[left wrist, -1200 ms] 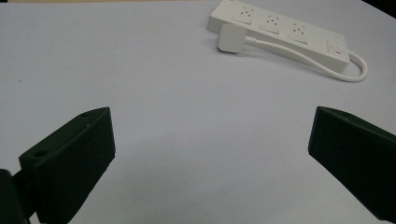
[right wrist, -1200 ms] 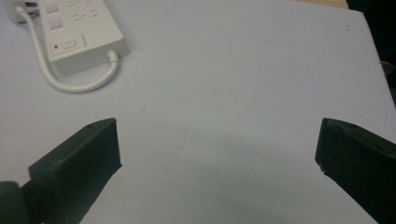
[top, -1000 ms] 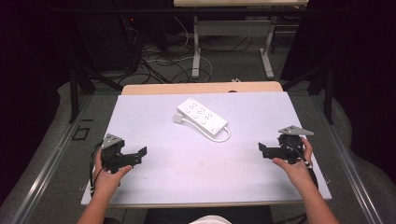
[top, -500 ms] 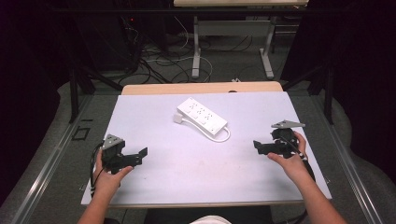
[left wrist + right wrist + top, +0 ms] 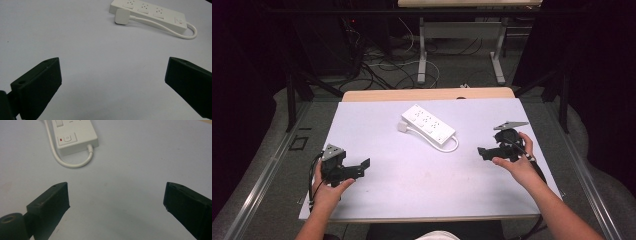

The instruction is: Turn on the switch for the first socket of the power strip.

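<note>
A white power strip (image 5: 428,126) lies slanted on the far middle of the white table (image 5: 377,120), with its plug (image 5: 402,127) resting by its left end and its cable looped at the right end. My left gripper (image 5: 362,168) stands open near the front left, aimed at the strip (image 5: 150,10) and its plug (image 5: 122,16); nothing is between its fingers. My right gripper (image 5: 482,153) hovers at the right, pointing left toward the strip's switch end (image 5: 75,135). Its jaws have just been closing a little but stand open, with bare table between them.
A wooden strip (image 5: 427,94) borders the table's far edge. Behind it are desk legs (image 5: 422,50) and tangled cables (image 5: 382,70) on the floor. Metal rails run along both sides of the table.
My right gripper has moved left toward the power strip and risen slightly. The left gripper and the strip have stayed put.
</note>
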Demonstrator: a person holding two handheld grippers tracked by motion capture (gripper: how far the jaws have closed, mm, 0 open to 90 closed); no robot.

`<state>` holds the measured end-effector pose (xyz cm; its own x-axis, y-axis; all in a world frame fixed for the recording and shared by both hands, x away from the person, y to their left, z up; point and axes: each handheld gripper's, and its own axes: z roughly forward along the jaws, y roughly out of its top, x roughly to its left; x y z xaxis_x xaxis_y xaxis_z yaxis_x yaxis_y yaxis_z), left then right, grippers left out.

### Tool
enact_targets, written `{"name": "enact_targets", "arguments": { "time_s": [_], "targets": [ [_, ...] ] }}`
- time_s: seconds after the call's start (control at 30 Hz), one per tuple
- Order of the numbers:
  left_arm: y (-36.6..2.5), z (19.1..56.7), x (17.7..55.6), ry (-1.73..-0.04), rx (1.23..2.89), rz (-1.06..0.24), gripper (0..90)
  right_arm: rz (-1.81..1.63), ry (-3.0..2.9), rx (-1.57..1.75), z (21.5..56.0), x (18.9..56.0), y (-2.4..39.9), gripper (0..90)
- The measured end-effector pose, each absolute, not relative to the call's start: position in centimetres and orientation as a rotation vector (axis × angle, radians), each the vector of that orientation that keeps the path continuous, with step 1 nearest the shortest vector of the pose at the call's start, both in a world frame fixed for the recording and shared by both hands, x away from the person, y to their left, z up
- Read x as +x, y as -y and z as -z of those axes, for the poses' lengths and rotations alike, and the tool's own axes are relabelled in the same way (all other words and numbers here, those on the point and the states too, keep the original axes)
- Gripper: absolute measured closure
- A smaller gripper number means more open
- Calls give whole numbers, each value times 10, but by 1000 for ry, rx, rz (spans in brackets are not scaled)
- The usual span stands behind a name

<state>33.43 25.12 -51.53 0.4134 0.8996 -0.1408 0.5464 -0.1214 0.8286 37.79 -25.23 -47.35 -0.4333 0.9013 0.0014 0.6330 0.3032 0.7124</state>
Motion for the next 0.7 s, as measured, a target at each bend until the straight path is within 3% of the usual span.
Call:
{"name": "enact_targets", "arguments": {
  "time_s": [0.7],
  "targets": [
    [-252,515,334,-1256,1790,-521,7,-824,-2385,1368,454,396,223,107]
  ]
}}
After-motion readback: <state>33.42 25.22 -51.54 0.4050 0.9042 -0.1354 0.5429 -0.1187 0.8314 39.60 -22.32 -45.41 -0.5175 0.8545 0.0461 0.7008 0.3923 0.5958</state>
